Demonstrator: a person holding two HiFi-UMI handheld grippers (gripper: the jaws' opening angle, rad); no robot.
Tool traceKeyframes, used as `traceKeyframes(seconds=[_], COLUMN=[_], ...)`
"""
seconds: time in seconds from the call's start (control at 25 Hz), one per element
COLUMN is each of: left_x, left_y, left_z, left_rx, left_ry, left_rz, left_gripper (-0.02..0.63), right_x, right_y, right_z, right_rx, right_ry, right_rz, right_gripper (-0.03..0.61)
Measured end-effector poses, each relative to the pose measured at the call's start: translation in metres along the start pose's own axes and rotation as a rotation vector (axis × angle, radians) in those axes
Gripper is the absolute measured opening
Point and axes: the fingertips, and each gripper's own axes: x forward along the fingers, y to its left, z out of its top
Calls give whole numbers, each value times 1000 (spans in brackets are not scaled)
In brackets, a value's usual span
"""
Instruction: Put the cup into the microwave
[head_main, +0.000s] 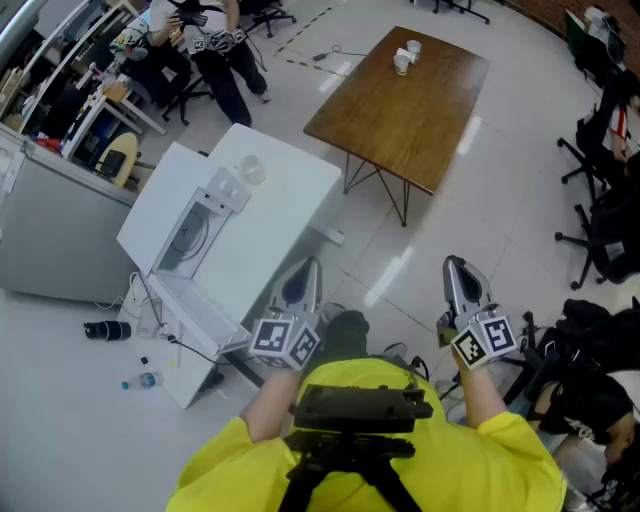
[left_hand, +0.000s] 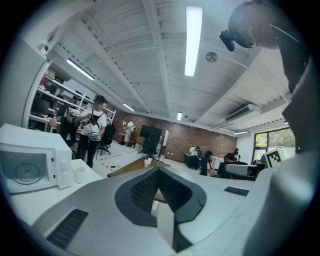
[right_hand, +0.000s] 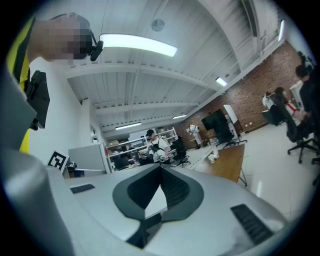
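White desk at left carried the microwave, the cup standing just beside it. Both the left hand-held gripper and the right hand-held gripper were closed and empty, well apart from it. The reach looked unstarted, so next came opening the jaws toward the cup.

Head view down, others level, sharing table

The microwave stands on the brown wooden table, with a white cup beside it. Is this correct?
No: the microwave stands on the white table, as the head view shows. The white cup is beside it.
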Motion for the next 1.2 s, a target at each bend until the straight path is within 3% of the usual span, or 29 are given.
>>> traceKeyframes(seconds=[0.12,0.24,0.48,0.64,0.72,0.76,0.8,0.96,1.2], left_x=[5,2,-4,-5,-5,-2,3,36,68], left_y=[65,115,201,257,276,285,292,320,354], left_z=[18,53,90,82,69,63,58,37,15], left_rx=[-26,-77,-28,-57,-97,-111,-116,-118,-211], left_ry=[-53,-172,-209,-196,-176,-171,-168,-116,-102], left_rz=[33,29,165,279,332,346,355,416,489], left_gripper=[3,3,18,18,18,18,18,18,18], right_x=[75,155,294,394,440,464,489,583,685], right_y=[28,63,129,142,144,143,140,121,111], right_z=[-8,-10,-15,-87,-136,-162,-190,-287,-379], right_rx=[14,-10,-183,-233,-273,-293,-319,-446,-407], right_ry=[23,63,90,239,313,345,378,483,563], right_rz=[63,155,345,435,461,461,465,453,455], right_gripper=[6,6,8,167,296,437,501,503,503])
